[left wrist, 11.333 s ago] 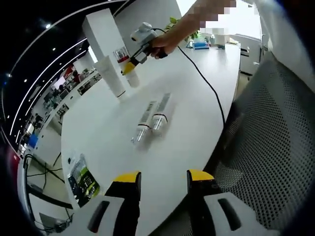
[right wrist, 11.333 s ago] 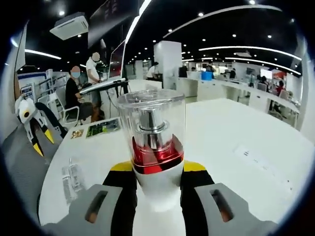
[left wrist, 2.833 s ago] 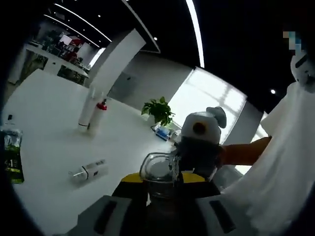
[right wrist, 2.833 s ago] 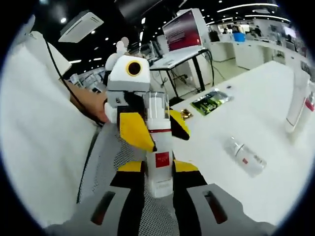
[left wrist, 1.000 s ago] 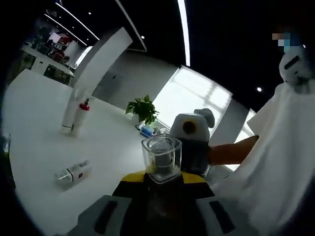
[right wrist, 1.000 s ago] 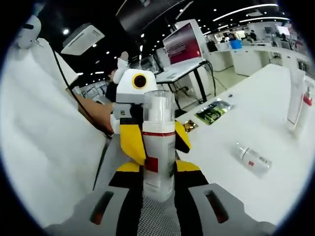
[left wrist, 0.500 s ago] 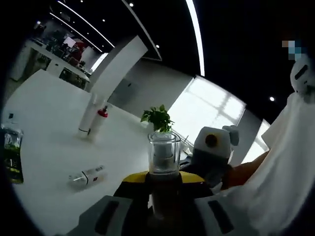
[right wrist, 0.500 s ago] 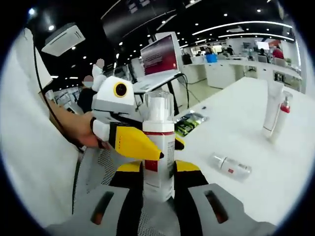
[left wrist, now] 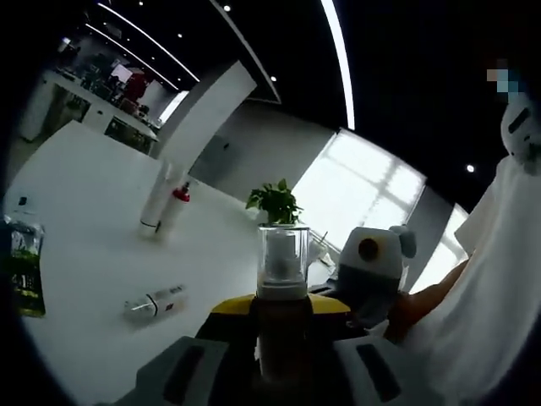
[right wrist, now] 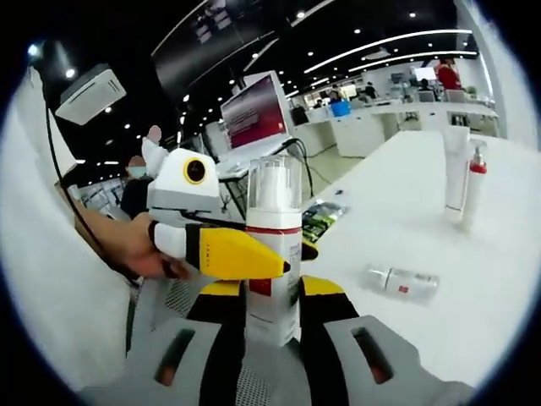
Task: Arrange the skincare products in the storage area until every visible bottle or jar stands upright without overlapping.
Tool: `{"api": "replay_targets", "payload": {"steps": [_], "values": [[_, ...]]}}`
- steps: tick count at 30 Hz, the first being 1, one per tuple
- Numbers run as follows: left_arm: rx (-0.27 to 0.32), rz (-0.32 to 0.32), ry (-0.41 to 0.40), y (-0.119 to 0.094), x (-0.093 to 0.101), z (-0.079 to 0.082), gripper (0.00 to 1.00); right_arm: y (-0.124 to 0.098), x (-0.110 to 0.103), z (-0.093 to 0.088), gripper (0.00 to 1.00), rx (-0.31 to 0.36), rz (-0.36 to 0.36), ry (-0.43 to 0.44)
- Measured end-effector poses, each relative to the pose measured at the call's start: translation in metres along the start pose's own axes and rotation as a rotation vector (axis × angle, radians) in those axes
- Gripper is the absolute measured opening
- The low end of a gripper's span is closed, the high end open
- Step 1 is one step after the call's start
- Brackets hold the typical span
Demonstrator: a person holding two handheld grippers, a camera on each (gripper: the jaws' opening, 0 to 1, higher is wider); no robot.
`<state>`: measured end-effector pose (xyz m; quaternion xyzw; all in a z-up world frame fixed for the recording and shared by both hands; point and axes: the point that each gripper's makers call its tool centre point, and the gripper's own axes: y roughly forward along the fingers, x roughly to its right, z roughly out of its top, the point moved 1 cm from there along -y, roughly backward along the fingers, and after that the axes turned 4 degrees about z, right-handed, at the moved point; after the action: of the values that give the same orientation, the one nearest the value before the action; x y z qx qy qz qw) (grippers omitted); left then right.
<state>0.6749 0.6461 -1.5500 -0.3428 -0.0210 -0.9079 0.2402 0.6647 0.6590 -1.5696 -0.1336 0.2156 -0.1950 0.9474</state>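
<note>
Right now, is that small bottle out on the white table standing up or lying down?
Lying down: the small bottle rests on its side on the table.

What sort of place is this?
Probably an open-plan office or lab: long white table, a large monitor on a stand, rows of ceiling strip lights and more white desks with people behind.

White clear-capped bottle (right wrist: 272,254) upright, small bottle (right wrist: 400,280) lying flat, tube (right wrist: 455,174) and pump bottle (right wrist: 473,193) standing

bottle (right wrist: 272,258): I see white, red band, clear cap
left tongs (right wrist: 254,254): yellow jaws, white body
tabletop (right wrist: 473,279): white
pump (right wrist: 475,179): red collar
</note>
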Motion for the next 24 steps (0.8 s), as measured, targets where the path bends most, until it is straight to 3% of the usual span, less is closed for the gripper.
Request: {"api": "replay_targets", "payload": {"steps": [4,8,15,17,21,24], "values": [[0.010,-0.010,-0.010,-0.001,0.001,0.002,0.21,-0.002,-0.002,0.002,0.22,-0.009,0.041,-0.035],[0.001,-0.001,-0.001,0.000,-0.001,0.000,0.21,-0.005,0.000,-0.007,0.24,-0.092,0.068,-0.112],[0.017,0.015,0.000,-0.002,-0.005,0.003,0.21,-0.024,0.002,-0.008,0.34,-0.118,0.111,-0.163],[0.007,0.015,0.020,-0.001,-0.004,0.001,0.21,-0.031,0.003,-0.006,0.36,-0.102,0.127,-0.143],[-0.017,0.010,0.048,0.001,-0.003,-0.004,0.21,-0.046,0.015,0.013,0.37,-0.006,0.117,-0.054],[-0.044,0.003,0.087,0.003,0.000,-0.010,0.21,-0.051,0.020,0.023,0.37,0.015,0.114,-0.042]]}}
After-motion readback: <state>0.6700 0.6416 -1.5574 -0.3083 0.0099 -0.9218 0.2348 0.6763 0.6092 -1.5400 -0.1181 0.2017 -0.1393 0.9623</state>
